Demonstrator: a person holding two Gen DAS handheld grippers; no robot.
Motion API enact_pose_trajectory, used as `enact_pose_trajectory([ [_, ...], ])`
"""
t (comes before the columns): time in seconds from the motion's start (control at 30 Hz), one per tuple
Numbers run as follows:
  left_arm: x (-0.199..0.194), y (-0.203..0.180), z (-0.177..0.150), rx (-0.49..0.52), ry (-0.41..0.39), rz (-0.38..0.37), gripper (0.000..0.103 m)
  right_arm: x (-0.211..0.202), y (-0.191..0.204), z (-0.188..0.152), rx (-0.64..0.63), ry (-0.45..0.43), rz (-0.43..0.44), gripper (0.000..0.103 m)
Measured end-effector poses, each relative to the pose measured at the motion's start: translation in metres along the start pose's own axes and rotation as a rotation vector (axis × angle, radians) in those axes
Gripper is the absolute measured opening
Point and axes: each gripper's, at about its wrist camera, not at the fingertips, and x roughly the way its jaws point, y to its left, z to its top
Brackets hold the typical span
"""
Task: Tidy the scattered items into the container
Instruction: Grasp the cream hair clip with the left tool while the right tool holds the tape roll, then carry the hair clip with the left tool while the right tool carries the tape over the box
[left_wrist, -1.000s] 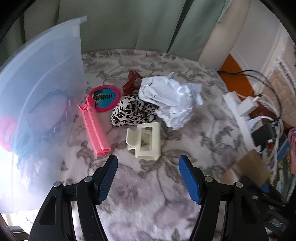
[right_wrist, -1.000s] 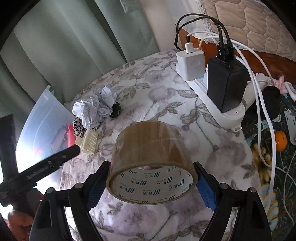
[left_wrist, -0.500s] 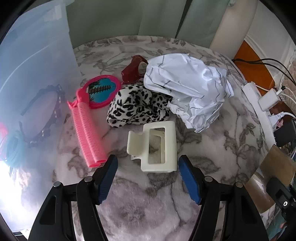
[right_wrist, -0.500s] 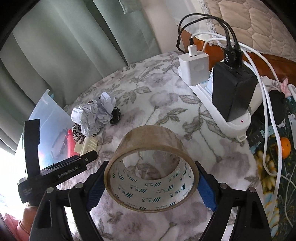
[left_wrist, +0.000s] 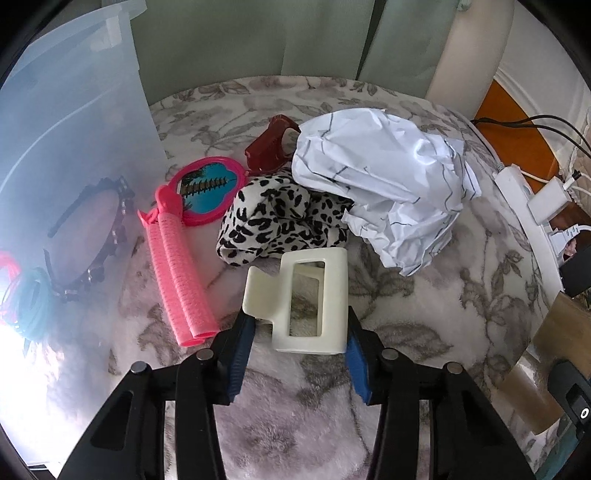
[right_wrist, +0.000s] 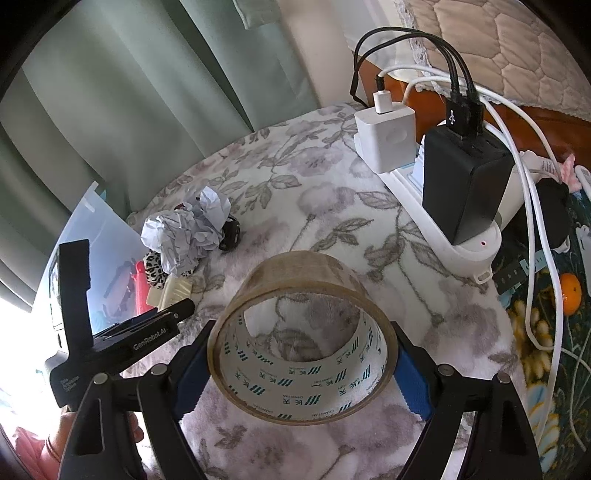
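A cream claw clip (left_wrist: 332, 295) lies on the flowered blanket. My left gripper (left_wrist: 297, 332) is closing on it, and its blue pads touch the clip's two sides. Behind it lie pink rollers (left_wrist: 177, 266), a pink hand mirror (left_wrist: 210, 188), a leopard scrunchie (left_wrist: 277, 221), crumpled paper (left_wrist: 380, 177) and a dark red clip (left_wrist: 269, 147). The clear plastic container (left_wrist: 74, 147) stands at the left with a black headband and hair ties inside. My right gripper (right_wrist: 300, 343) is shut on a brown tape roll (right_wrist: 306, 273), held above the blanket.
A white power strip (right_wrist: 443, 229) with a white and a black charger and several cables lies at the blanket's right edge. An orange (right_wrist: 570, 291) sits on the patterned floor beyond. Green curtains hang behind. A hand (right_wrist: 55, 439) holds the left gripper's handle.
My left gripper sank toward the cream clip and its jaws narrowed onto the clip's sides. The tape roll tipped in the right gripper, so its hollow now faces the camera.
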Motion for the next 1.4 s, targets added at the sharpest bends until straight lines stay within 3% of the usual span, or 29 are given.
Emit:
enact_pose_trajectory([
  [0.47,-0.031,0.009,0.000,-0.034,-0.052,-0.063,0.048,-0.024,0.011,0.002,-0.019,-0.051,0.003,0.088],
  [1.4,-0.205,0.057,-0.010,-0.111,-0.396,-0.223,0.048,-0.132,0.098,0.004,-0.178,-0.287,0.038,0.088],
])
